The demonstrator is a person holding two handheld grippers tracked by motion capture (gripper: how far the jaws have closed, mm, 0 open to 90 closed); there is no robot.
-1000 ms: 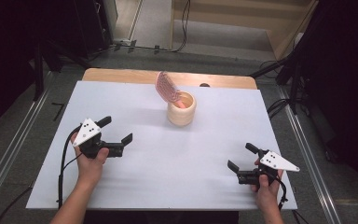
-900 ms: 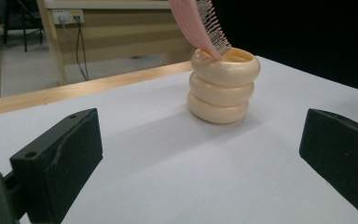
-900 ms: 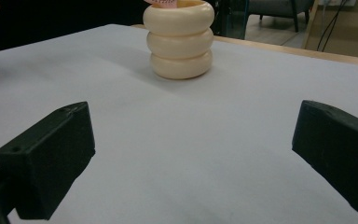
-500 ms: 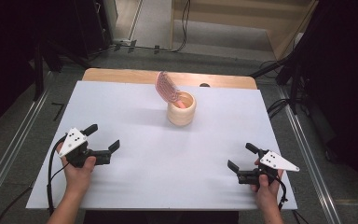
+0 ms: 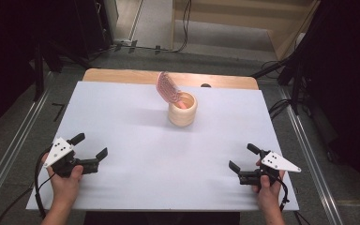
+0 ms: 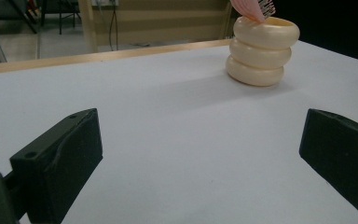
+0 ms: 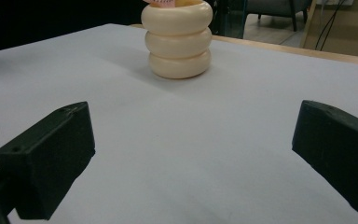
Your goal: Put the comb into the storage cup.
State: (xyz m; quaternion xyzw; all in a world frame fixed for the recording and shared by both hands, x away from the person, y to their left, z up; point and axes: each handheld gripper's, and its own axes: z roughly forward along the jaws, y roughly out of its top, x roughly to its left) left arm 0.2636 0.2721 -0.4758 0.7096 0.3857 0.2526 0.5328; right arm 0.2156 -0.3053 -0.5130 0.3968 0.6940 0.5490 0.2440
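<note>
A cream ribbed cup (image 5: 183, 110) stands upright near the far middle of the white table (image 5: 136, 140). A pink striped packet (image 5: 167, 88) sticks out of it, leaning left. The same cup (image 6: 262, 51) appears far off in the left gripper view, and the cup (image 7: 179, 41) also stands ahead in the right gripper view. My left gripper (image 5: 90, 146) rests low at the near left, open, nothing between its jaws. My right gripper (image 5: 243, 158) sits at the near right, open and empty too. Both point toward the cup from a distance.
A wooden strip (image 5: 122, 75) runs along the table's far edge. Metal rails (image 5: 9, 145) flank the table on the floor, with cables (image 5: 281, 108) at the right. Bare white surface lies between the grippers and the cup.
My left gripper has drawn back toward the near left edge and lowered. The right gripper, cup and packet have not moved.
</note>
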